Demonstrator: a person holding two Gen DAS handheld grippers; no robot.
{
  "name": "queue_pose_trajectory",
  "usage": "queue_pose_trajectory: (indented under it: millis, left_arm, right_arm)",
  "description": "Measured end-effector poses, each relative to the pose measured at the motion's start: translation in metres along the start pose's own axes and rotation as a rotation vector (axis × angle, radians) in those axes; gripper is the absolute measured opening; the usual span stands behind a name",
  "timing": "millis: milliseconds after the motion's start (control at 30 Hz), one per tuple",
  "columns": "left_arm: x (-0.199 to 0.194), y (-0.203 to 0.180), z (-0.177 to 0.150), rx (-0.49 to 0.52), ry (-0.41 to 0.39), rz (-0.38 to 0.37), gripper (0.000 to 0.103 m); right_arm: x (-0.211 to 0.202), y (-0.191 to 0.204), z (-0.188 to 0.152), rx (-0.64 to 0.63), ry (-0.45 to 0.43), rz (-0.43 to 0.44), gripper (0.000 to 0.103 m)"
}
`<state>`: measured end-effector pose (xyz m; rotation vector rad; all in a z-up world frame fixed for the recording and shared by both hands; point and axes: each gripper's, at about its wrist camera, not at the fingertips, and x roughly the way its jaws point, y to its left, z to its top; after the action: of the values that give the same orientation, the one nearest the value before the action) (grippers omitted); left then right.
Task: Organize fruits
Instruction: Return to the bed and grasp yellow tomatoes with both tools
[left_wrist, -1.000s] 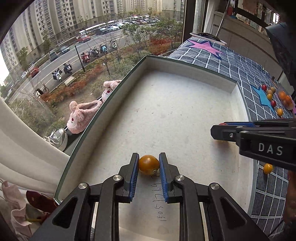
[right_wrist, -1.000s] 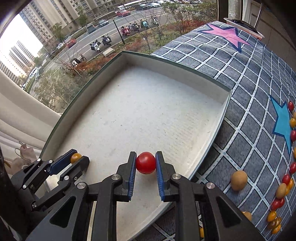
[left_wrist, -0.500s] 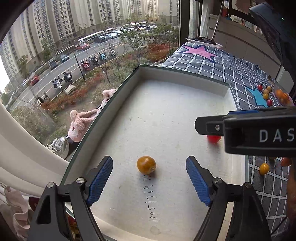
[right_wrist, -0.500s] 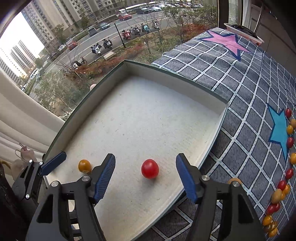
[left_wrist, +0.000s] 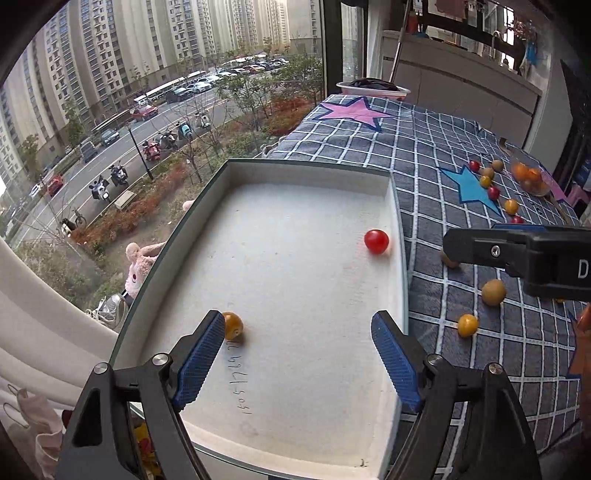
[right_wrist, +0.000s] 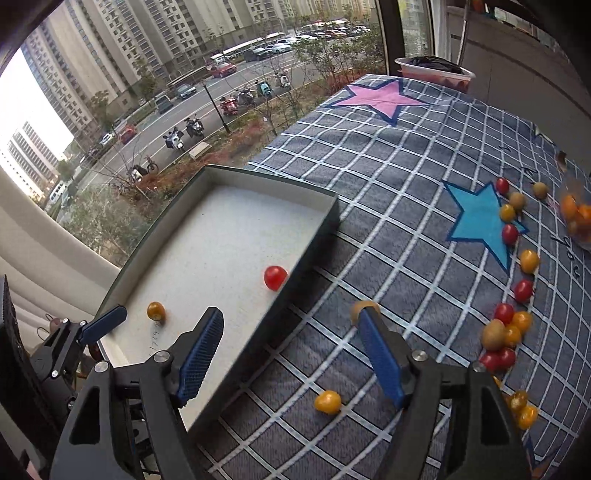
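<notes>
A shallow tray (left_wrist: 397, 206) lies on a checked cloth (right_wrist: 388, 221) beside the window. Two small fruits sit in it: one (left_wrist: 376, 241) near its right wall, another (left_wrist: 232, 325) toward its left. More fruits (right_wrist: 511, 236) lie scattered on the cloth to the tray's right.

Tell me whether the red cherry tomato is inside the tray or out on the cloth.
Inside. The red cherry tomato lies on the white floor of the tray, close to its right wall, free of both open grippers.

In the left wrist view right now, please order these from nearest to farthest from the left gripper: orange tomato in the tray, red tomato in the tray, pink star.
1. orange tomato: beside the left finger of the left gripper.
2. red tomato: by the tray's right wall.
3. pink star: far end of the cloth.
</notes>
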<state>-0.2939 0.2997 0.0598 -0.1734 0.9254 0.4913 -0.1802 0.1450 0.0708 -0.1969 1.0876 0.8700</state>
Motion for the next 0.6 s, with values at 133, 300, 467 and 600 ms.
queue_pose_trajectory:
  millis: [133,300,467,600]
  left_arm:
    - [-0.008,-0.028,0.0,0.044,-0.002,-0.041,0.082]
    - [-0.015,-0.066,-0.006,0.105,0.007,-0.103,0.082]
    - [-0.011,-0.102,-0.013,0.152,0.024,-0.124,0.082]
    - [0.0,-0.119,-0.019,0.161,0.036,-0.089,0.082]
  right_arm:
    - [-0.019,-0.035,-0.024,0.063,-0.017,-0.03,0.078]
    - [-0.045,-0.074,-0.06,0.112,-0.036,-0.103,0.078]
    - [-0.061,-0.112,-0.087,0.148,-0.049,-0.189,0.078]
    - [-0.067,-0.141,-0.105,0.196,-0.041,-0.225,0.078]
